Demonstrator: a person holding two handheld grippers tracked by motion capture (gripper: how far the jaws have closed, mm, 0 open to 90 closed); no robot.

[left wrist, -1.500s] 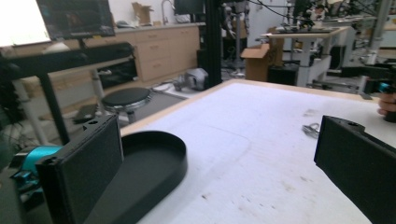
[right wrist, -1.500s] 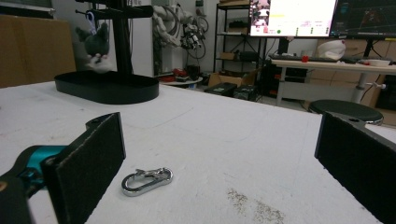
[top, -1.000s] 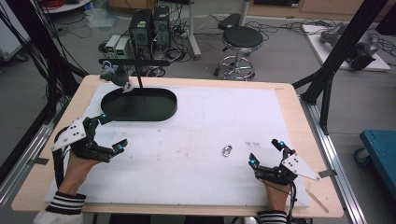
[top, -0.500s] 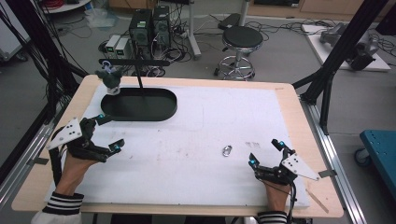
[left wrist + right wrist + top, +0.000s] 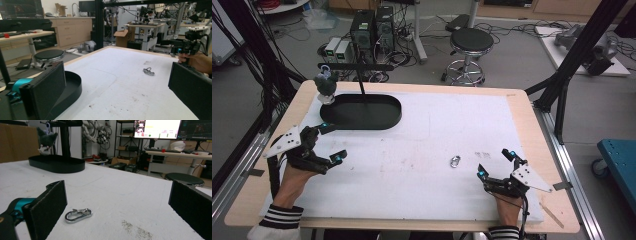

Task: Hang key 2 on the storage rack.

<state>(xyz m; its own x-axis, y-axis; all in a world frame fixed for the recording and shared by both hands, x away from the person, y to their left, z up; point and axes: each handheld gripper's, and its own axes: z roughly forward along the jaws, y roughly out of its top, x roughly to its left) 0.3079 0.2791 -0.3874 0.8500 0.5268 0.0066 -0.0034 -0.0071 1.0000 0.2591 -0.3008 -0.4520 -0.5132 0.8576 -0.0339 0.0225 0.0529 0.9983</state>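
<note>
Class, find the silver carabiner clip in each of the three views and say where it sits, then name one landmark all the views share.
High view: the carabiner clip lies on the white table cover, right of centre, just ahead of the right gripper.
Left gripper view: the clip lies far off, right of centre.
Right gripper view: the clip lies close, low and left of centre, beside one jaw.
Shared landmark: the black oval tray.
</note>
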